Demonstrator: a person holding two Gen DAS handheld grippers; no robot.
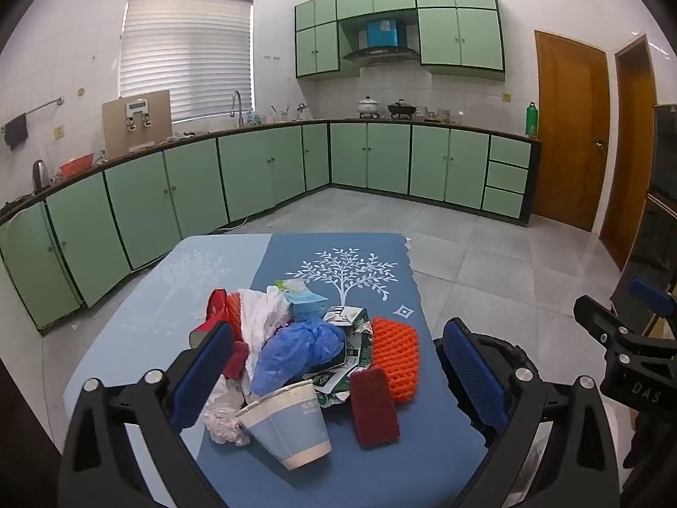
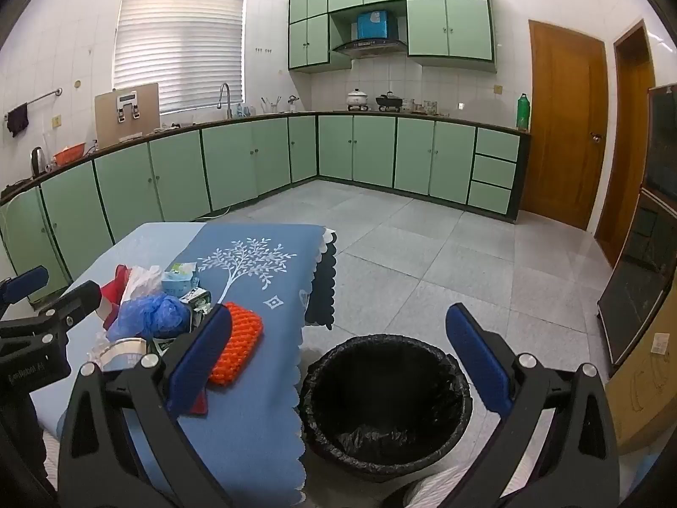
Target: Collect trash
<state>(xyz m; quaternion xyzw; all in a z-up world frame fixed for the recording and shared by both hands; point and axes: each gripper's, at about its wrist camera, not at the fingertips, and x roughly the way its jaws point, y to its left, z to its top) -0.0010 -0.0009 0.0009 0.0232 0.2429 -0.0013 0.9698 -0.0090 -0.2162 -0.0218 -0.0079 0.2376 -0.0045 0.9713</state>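
A pile of trash lies on the blue tablecloth (image 1: 372, 461): a paper cup (image 1: 290, 425) on its side, a blue plastic bag (image 1: 296, 349), an orange foam net (image 1: 395, 357), a dark red pad (image 1: 374, 406), a crushed carton (image 1: 351, 326), white crumpled plastic (image 1: 262, 317) and a red wrapper (image 1: 218, 305). My left gripper (image 1: 338, 374) is open and empty, above the near side of the pile. My right gripper (image 2: 338, 362) is open and empty, above the black-lined bin (image 2: 385, 402) on the floor right of the table. The orange net (image 2: 237, 338) and blue bag (image 2: 148, 315) show left of it.
Green cabinets (image 1: 254, 173) and a counter run along the far walls. Grey tiled floor (image 2: 444, 254) lies beyond the table. Wooden doors (image 1: 571, 127) stand at the right. A dark cabinet (image 2: 643, 288) stands at the far right. The left gripper's body (image 2: 42, 330) shows at the left of the right wrist view.
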